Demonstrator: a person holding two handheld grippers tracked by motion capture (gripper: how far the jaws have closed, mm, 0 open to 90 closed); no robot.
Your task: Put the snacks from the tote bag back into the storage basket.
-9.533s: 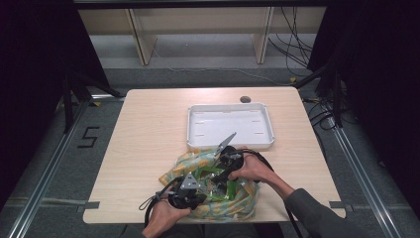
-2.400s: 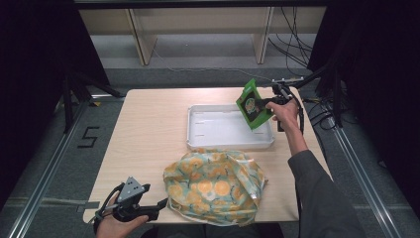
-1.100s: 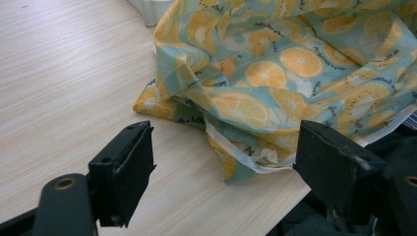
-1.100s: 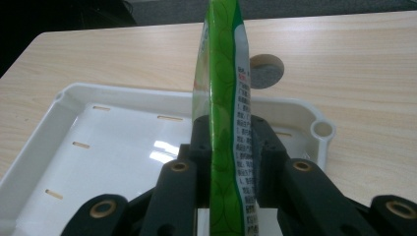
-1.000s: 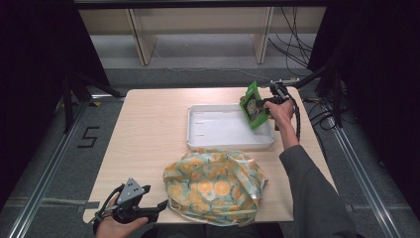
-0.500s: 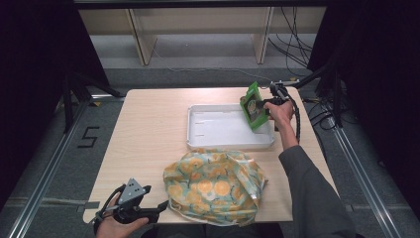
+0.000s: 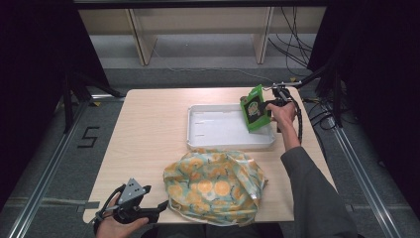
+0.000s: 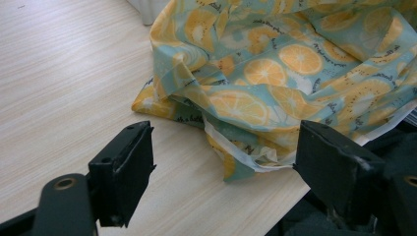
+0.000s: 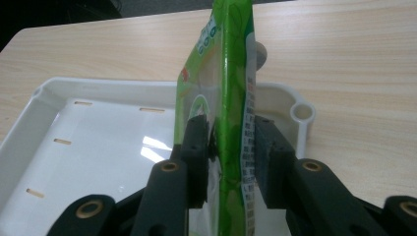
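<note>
A green snack pouch (image 7: pixel 256 107) hangs upright, long axis near vertical, over the far right end of the white tray (image 7: pixel 208 141), pinched between the closed jaws of the right gripper (image 9: pixel 225 147); its base is cut off from view. The left gripper (image 8: pixel 221 162) rests wide open and empty beside the fruit-print bag (image 7: pixel 213 186).

Looks like a lab or recording rig, not anyone's home. There's a plain wooden table (image 7: pixel 148 148) sitting on grey carpet, boxed in by aluminium rails (image 7: pixel 44 173) on the floor with a "5" (image 7: pixel 88 137) taped down beside it. Black curtains (image 7: pixel 29 74) hang on both sides, and loose cables (image 7: pixel 292 44) trail along the back.
</note>
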